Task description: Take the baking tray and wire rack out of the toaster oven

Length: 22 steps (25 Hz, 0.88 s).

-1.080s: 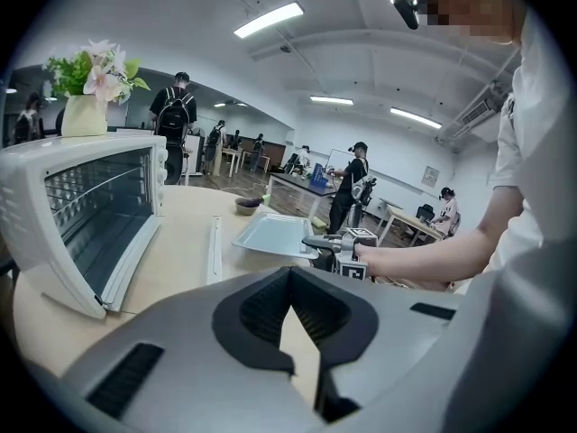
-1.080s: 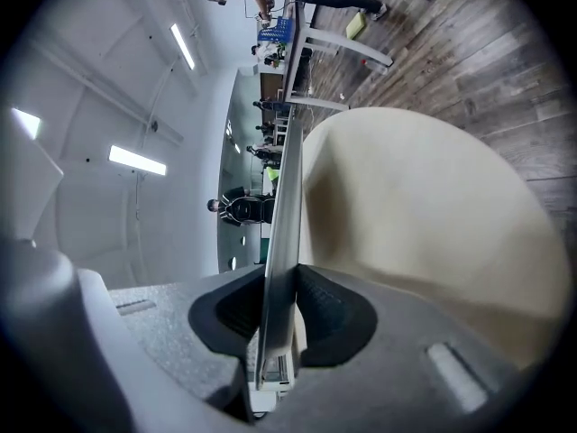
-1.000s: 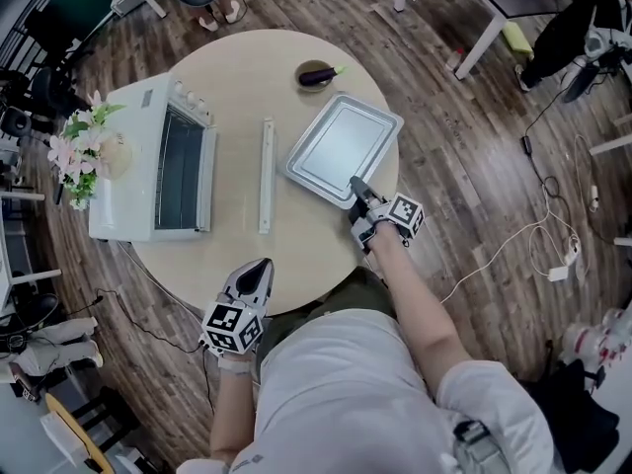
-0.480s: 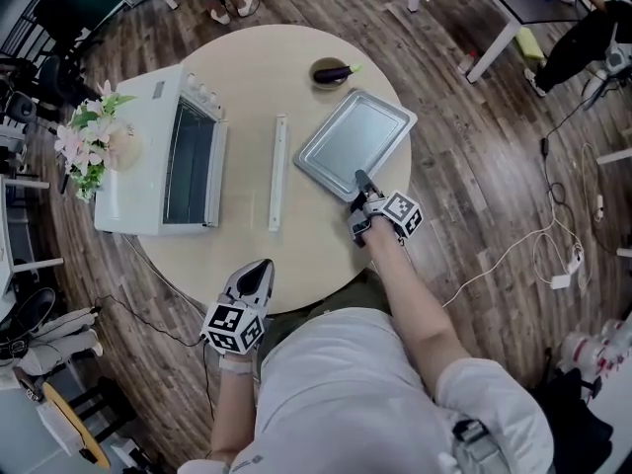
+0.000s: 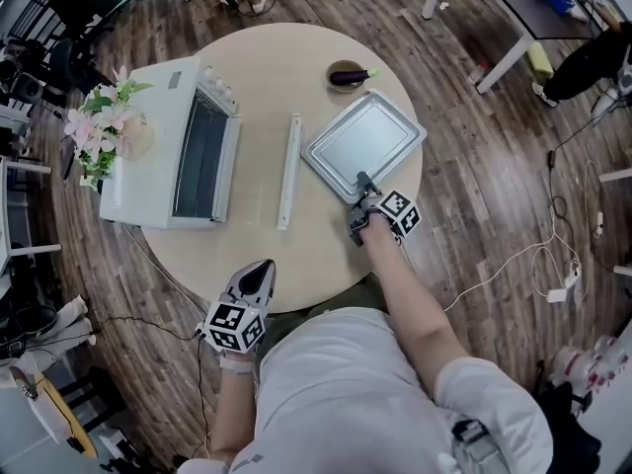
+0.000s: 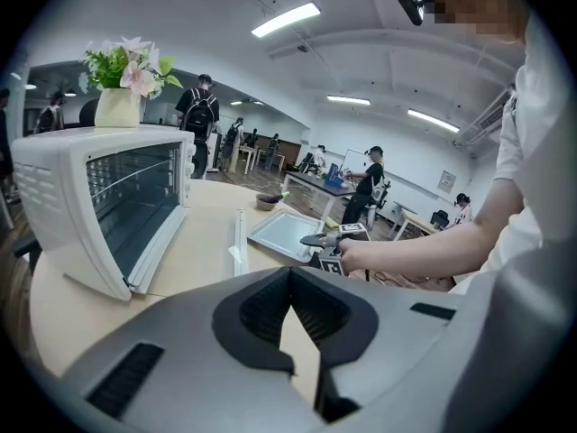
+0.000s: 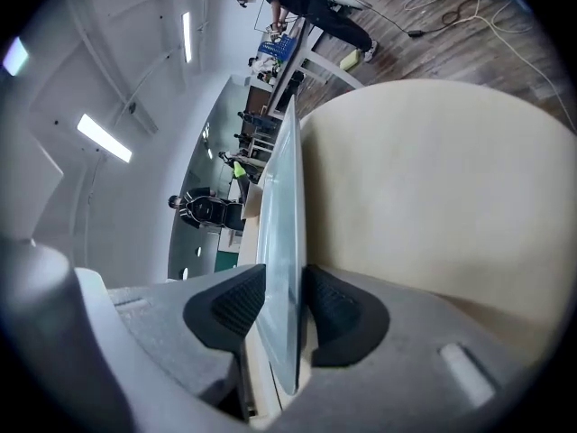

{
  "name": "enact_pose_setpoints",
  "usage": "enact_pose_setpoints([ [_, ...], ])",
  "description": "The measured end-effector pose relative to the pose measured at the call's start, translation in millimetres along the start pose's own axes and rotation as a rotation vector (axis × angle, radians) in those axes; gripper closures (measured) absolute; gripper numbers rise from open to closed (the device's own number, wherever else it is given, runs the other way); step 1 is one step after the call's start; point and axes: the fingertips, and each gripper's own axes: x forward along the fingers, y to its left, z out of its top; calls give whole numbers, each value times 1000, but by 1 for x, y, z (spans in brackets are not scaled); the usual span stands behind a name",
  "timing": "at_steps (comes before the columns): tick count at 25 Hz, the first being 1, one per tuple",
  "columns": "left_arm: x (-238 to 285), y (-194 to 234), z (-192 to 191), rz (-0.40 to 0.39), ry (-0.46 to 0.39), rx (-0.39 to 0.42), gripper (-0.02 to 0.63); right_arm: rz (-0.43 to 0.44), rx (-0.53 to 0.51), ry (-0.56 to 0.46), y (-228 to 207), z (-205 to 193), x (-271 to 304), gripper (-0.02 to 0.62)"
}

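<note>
The silver baking tray (image 5: 363, 146) lies flat on the right side of the round table (image 5: 247, 235); it also shows in the left gripper view (image 6: 287, 233). My right gripper (image 5: 361, 179) is at the tray's near corner. Its jaws have just been opening, and the tray's rim (image 7: 284, 242) stands edge-on between the pads with thin gaps on both sides. The white toaster oven (image 5: 168, 146) stands at the left, and wire bars show behind its glass front (image 6: 135, 197). My left gripper (image 5: 263, 267) hovers at the table's near edge, shut and holding nothing.
A long pale strip (image 5: 288, 171) lies between oven and tray. A small bowl with an eggplant (image 5: 348, 75) sits beyond the tray. A vase of flowers (image 5: 104, 126) stands on the oven. Desks, cables and people surround the table.
The tray has come down from a slight lift to lie flat on the table, with the right gripper sinking along at its corner. The left gripper has hardly shifted.
</note>
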Motion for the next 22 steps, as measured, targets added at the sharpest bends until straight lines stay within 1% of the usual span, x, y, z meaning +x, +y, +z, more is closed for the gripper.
enact_pose_setpoints([
  [7, -3, 8, 0, 13, -14, -28, 607, -104, -136, 43, -1, -5, 6, 386],
  [12, -5, 7, 2, 15, -28, -37, 606, -206, -281, 92, -1, -6, 3, 334],
  [18, -6, 8, -1, 16, -37, -48, 606, -275, -367, 131, -4, -9, -1, 273],
  [22, -7, 9, -2, 20, -44, -55, 607, -319, -412, 166, -10, -11, -7, 262],
])
